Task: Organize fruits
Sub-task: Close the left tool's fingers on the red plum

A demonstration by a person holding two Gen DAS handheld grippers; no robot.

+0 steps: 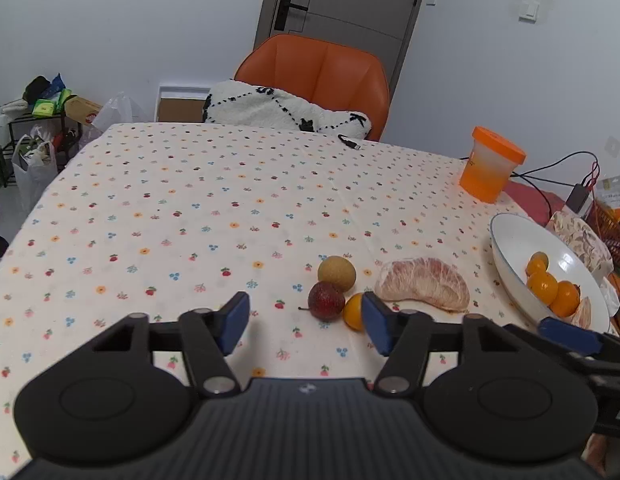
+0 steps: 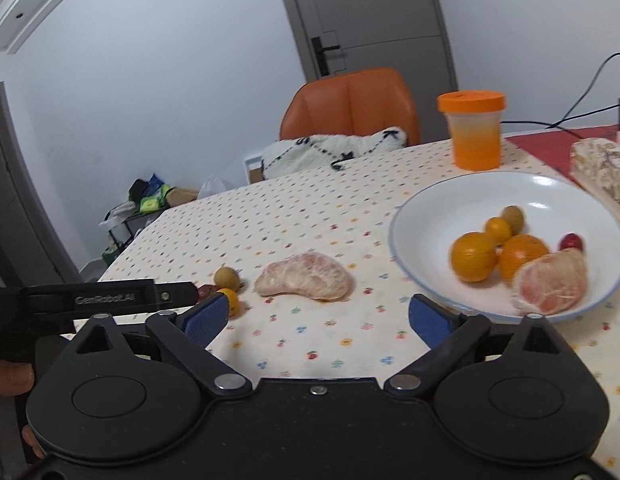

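Observation:
On the flowered tablecloth lie a peeled pomelo piece (image 1: 424, 283) (image 2: 305, 277), a tan round fruit (image 1: 337, 273) (image 2: 226, 276), a dark red fruit (image 1: 326, 301) and a small orange kumquat (image 1: 353, 311) (image 2: 232, 301). A white bowl (image 1: 514, 240) (image 2: 422, 216) at the right holds several oranges, a pomelo piece, a small red fruit and a tan fruit. My left gripper (image 1: 305, 320) is open and empty, just short of the red fruit and kumquat. My right gripper (image 2: 316, 316) is open and empty, in front of the pomelo piece and bowl.
An orange-lidded plastic jar (image 1: 490, 164) (image 2: 474, 132) stands behind the bowl. A patterned tissue box (image 2: 602, 172) and cables lie at the far right. An orange chair (image 1: 322, 68) with a white cushion stands at the far table edge. A shelf with bags is at the left.

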